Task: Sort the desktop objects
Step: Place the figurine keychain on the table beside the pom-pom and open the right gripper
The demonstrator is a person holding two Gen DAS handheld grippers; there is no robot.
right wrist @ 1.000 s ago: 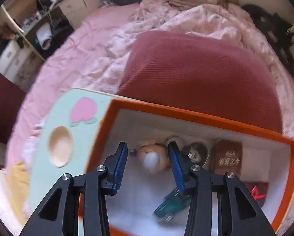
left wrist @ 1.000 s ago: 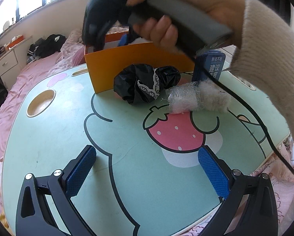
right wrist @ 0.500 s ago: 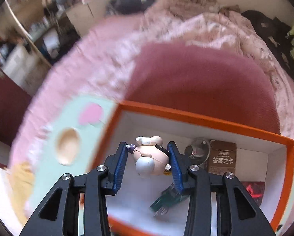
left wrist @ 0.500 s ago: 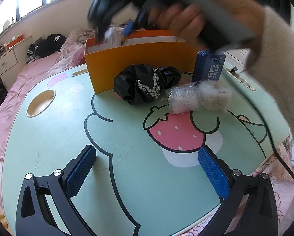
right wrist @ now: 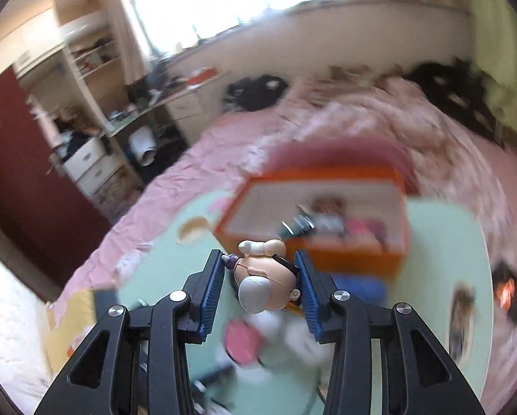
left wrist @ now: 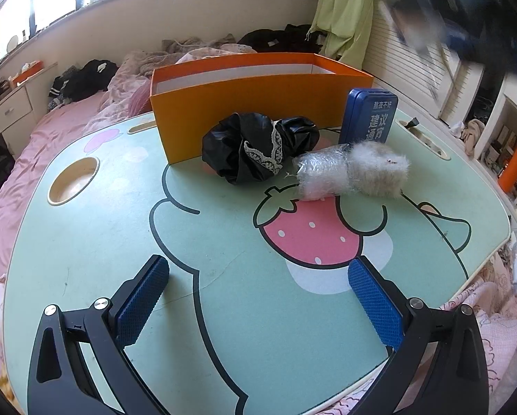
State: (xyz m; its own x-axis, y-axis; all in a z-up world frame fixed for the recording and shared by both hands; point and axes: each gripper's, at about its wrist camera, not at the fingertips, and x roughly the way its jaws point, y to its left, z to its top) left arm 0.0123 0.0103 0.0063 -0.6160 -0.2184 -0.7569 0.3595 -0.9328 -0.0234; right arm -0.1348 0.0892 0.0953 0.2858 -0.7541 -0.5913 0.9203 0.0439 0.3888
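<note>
Right hand-held gripper [right wrist: 260, 278] clenched on a small cream-and-peach toy figurine with a grey rounded cap [right wrist: 263, 278], blue ribbed pads pressing both its sides. A second ago, the same figurine lying inside the open orange cardboard box [right wrist: 314, 221] beneath the parted jaws; now lifted clear, carried up and back, away from the box, over the mint-green cartoon-printed bench [left wrist: 120, 228]. Background smeared by fast motion. Apparently a removal rather than a deposit: figurine probably bound for another spot in the sort, destination not yet evident. Figurine glossy, hard-looking plastic, held head toward the camera, a tiny purple part poking against the left pad. Left hand-held gripper [left wrist: 258, 297] released, empty, unmoved low over the bench's near edge. Beyond it, a crumpled black glossy fabric with lace trim [left wrist: 258, 148], a clear plastic-wrapped roll [left wrist: 319, 176] touching a grey fluffy pom-pom [left wrist: 379, 169], and an upright blue tin with white lettering [left wrist: 369, 117] just beside the box.
</note>
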